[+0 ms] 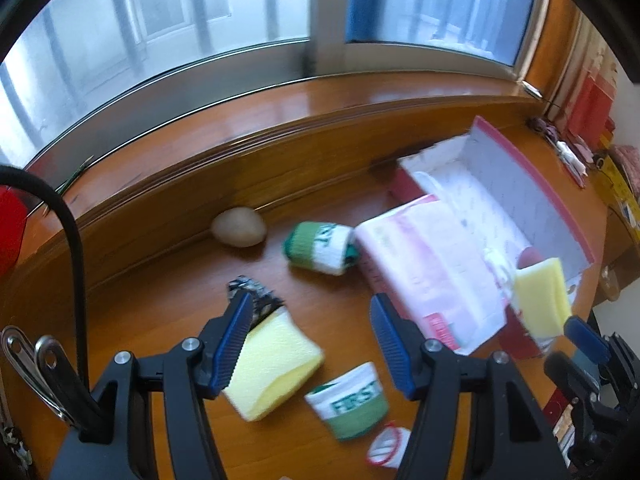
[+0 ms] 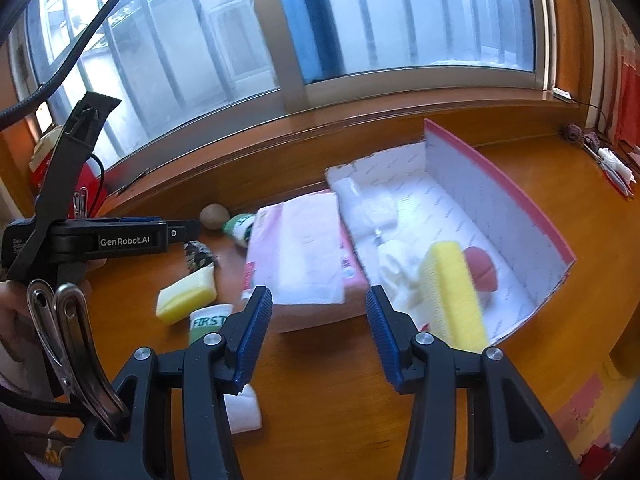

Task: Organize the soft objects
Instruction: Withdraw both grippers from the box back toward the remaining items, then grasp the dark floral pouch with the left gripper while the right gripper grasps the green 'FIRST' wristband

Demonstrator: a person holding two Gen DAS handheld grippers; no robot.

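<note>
L gripper (image 1: 312,344), black w/ blue ribbed pads, jaws apart, nothing between them, hanging over the orange-brown wooden desk (image 1: 160,300). Just under it: a yellow foam sponge block (image 1: 272,372) beside a rolled white-and-green sock marked FIRST (image 1: 352,400); a dark patterned scrap (image 1: 256,296) touches the sponge's far end. R gripper (image 2: 318,336) also open & empty. Just beyond its right pad a second yellow foam sponge (image 2: 452,292), blurred, sits at the near end of the pink-edged cardboard box w/ white paper lining (image 2: 500,204), next to a pinkish round soft item (image 2: 482,268). Left of the box: a pink-and-white soft pack (image 2: 296,256). Farther: another green-white rolled sock (image 1: 324,248), then a beige egg-shaped lump (image 1: 239,227) by the window ledge.
</note>
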